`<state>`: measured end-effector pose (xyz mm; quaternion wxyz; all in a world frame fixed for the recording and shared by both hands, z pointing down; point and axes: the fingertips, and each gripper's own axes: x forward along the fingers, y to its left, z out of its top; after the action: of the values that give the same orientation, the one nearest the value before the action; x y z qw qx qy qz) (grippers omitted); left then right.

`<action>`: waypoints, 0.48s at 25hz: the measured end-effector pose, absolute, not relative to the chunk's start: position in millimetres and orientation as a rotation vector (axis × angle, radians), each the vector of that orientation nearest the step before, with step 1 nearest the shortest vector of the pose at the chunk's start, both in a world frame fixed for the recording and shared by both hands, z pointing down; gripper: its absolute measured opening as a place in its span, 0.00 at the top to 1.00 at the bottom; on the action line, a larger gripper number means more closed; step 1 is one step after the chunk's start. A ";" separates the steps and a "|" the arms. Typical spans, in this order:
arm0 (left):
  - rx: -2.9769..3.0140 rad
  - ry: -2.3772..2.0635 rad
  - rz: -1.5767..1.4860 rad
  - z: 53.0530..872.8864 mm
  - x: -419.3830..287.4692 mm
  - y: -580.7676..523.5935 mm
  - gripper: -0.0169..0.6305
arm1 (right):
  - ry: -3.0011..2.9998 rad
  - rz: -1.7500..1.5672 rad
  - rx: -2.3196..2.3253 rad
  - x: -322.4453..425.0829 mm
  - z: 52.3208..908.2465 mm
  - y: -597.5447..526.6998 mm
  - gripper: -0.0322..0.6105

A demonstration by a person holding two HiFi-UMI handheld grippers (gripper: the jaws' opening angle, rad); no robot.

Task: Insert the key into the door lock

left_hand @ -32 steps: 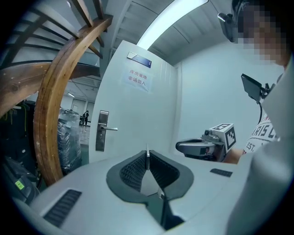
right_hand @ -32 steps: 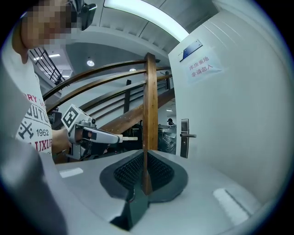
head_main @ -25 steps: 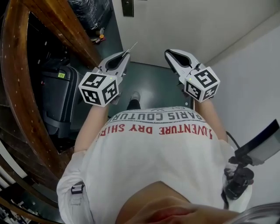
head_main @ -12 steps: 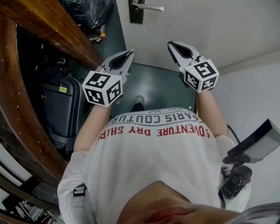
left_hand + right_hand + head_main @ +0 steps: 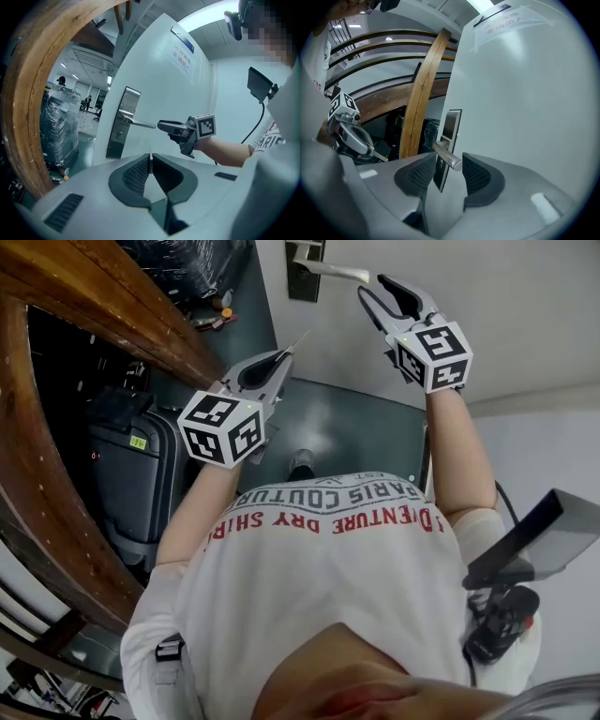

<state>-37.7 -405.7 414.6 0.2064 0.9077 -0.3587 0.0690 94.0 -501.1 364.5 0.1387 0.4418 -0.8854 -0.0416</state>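
Observation:
My left gripper [image 5: 279,359] is shut on a thin metal key [image 5: 296,340], whose blade stands edge-on between the pads [image 5: 149,158]. It points at the white door, short of the steel lock plate [image 5: 123,123] with its keyhole [image 5: 119,135] under the lever handle [image 5: 137,123]. My right gripper [image 5: 380,290] is up at the handle [image 5: 334,273]. Its jaws are opening, and the handle's free end [image 5: 451,160] lies between the pads without being pressed. The right gripper view also shows the lock plate [image 5: 450,127] and my left gripper [image 5: 352,135] at the left.
A curved wooden beam [image 5: 103,296] runs along the left, with a dark suitcase [image 5: 131,474] below it. A plastic-wrapped bundle [image 5: 58,124] stands left of the door [image 5: 450,268]. A black device on a cable [image 5: 511,559] hangs at my right side.
My right gripper has travelled up to the door handle and its jaws have gone from shut to apart around the handle's end. My left gripper with the key has edged closer to the door.

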 end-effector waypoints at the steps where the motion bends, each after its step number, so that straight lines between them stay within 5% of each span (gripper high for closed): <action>1: 2.520 -0.998 0.191 416.5 -37.7 -409.2 0.94 | -2.555 -0.121 1.275 94.2 365.7 -509.0 0.72; 12: 2.401 -1.012 0.110 433.9 -44.4 -440.8 0.94 | -2.612 -0.021 1.213 88.6 382.5 -535.4 0.72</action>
<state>-44.4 -440.8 433.9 0.2635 0.8881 -0.3743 0.0408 88.6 -535.4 382.5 0.1303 0.4177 -0.8992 -0.0071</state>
